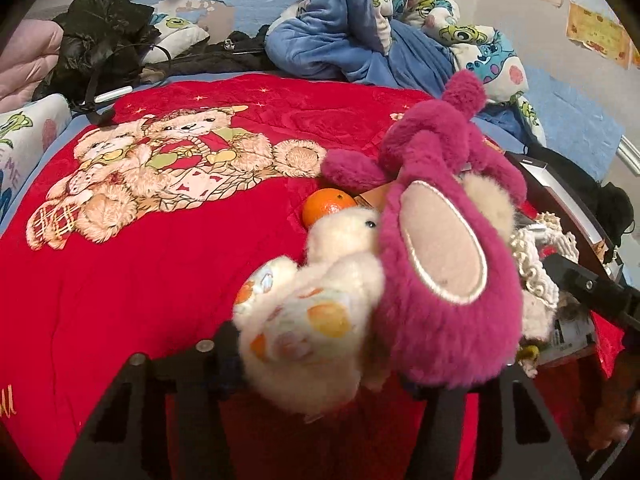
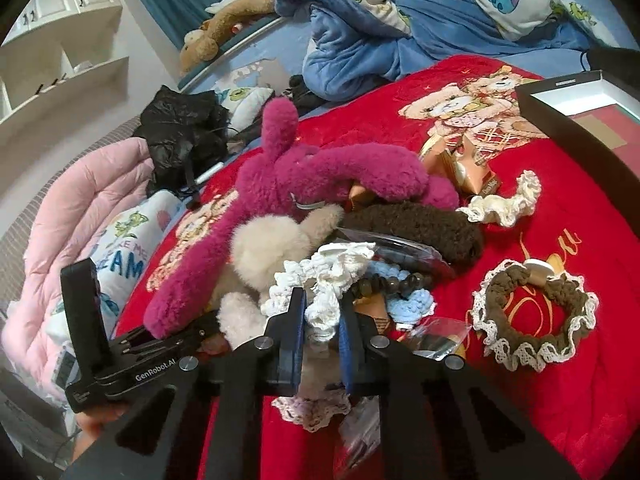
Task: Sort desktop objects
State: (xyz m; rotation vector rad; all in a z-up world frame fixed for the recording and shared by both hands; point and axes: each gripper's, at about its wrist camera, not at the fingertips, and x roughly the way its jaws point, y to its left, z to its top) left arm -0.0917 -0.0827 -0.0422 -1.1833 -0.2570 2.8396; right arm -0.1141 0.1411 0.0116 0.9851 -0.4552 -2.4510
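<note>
On the red bear-print blanket (image 1: 140,280) lies a heap of soft things. My left gripper (image 1: 324,372) is shut on two plush toys: a cream one with an orange print (image 1: 316,320) against its left finger and a magenta one (image 1: 440,260) against its right. A tangerine (image 1: 326,208) lies just behind them. In the right wrist view my right gripper (image 2: 320,328) is shut, its blue pads (image 2: 294,332) pinching a white crocheted scrunchie (image 2: 328,276) on top of the heap. The magenta plush (image 2: 280,184) sprawls beyond it.
A brown lace-edged scrunchie (image 2: 532,316) lies alone to the right. A dark brown fuzzy piece (image 2: 420,228), dark beads (image 2: 396,282), a blue crochet piece (image 2: 416,300) and a cream lace scrunchie (image 2: 504,204) lie around the heap. An open black box (image 2: 580,120) stands far right. Bedding is piled behind.
</note>
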